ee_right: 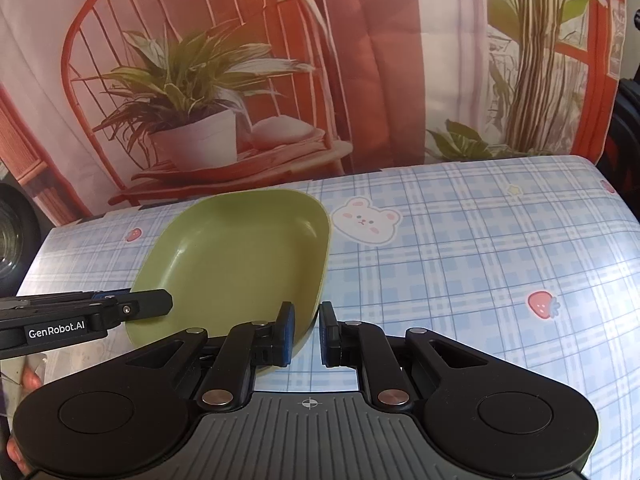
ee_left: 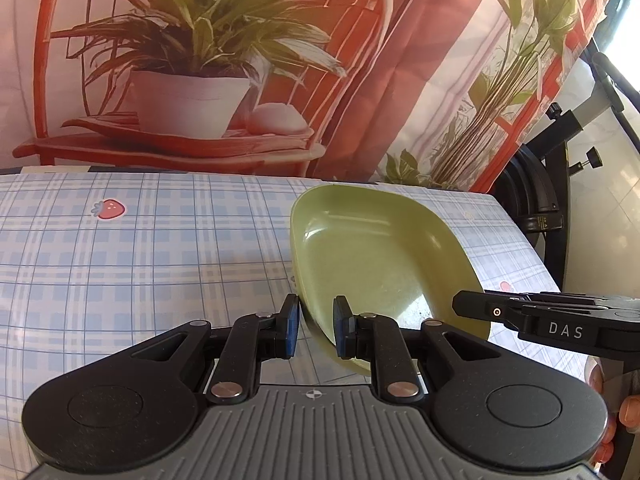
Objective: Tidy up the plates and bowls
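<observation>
Both pairs of jaws straddle the rim of one green plate point(ee_left: 376, 256), each with a small gap visible, so we cannot tell whether either is clamped. Our left gripper point(ee_left: 316, 326) sits at the plate's left near corner, our right gripper point(ee_right: 306, 332) at its right near corner. The plate seems tilted over the plaid tablecloth point(ee_left: 140, 248), near edge apparently raised; whether its far end touches is unclear. We see no bowls or stack, so we judge sorting barely begun. Both grippers point forward, roughly level, close side by side.
</observation>
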The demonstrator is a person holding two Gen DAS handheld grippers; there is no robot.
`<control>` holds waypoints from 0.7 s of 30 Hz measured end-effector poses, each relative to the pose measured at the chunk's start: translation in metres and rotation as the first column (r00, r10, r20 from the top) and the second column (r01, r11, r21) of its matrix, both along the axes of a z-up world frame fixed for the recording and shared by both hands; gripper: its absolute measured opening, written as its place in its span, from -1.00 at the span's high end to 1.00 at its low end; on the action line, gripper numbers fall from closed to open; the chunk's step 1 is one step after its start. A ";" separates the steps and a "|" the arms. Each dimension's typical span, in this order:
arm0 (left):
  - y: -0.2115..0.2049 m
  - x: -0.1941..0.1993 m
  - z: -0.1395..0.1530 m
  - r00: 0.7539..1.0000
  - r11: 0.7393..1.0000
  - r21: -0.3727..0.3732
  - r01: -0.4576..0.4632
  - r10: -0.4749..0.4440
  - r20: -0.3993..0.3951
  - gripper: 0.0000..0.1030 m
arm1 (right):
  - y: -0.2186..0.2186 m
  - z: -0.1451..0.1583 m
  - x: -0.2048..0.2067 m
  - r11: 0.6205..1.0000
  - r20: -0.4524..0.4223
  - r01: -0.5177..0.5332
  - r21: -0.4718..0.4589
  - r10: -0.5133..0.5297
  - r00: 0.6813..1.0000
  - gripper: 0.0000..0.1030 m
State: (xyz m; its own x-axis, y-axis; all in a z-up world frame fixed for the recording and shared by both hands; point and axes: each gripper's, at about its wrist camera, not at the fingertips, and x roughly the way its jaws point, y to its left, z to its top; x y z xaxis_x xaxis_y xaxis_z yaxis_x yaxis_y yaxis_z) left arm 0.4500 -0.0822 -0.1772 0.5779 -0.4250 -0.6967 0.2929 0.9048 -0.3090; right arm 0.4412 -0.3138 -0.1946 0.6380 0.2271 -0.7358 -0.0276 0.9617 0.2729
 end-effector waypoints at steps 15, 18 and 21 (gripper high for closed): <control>0.031 -0.064 0.041 0.998 1.000 0.001 -0.013 0.013 0.061 0.63 | 0.028 0.031 -0.069 0.997 0.073 0.029 0.064 -0.034 0.997 0.77; 0.039 -0.075 0.046 0.998 1.000 0.000 -0.018 0.018 0.066 0.63 | 0.036 0.036 -0.081 0.998 0.085 0.020 0.059 -0.025 0.996 0.77; 0.045 -0.085 0.051 0.997 1.000 -0.007 -0.025 0.025 0.070 0.63 | 0.041 0.040 -0.093 0.998 0.096 0.014 0.068 -0.020 0.995 0.76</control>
State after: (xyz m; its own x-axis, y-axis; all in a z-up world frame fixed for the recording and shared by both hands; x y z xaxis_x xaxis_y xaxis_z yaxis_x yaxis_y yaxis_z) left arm 0.3650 -0.0367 -0.1257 0.6353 -0.4137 -0.6521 0.2912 0.9104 -0.2939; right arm 0.3484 -0.2731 -0.1544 0.7095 0.2627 -0.6539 -0.0407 0.9417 0.3341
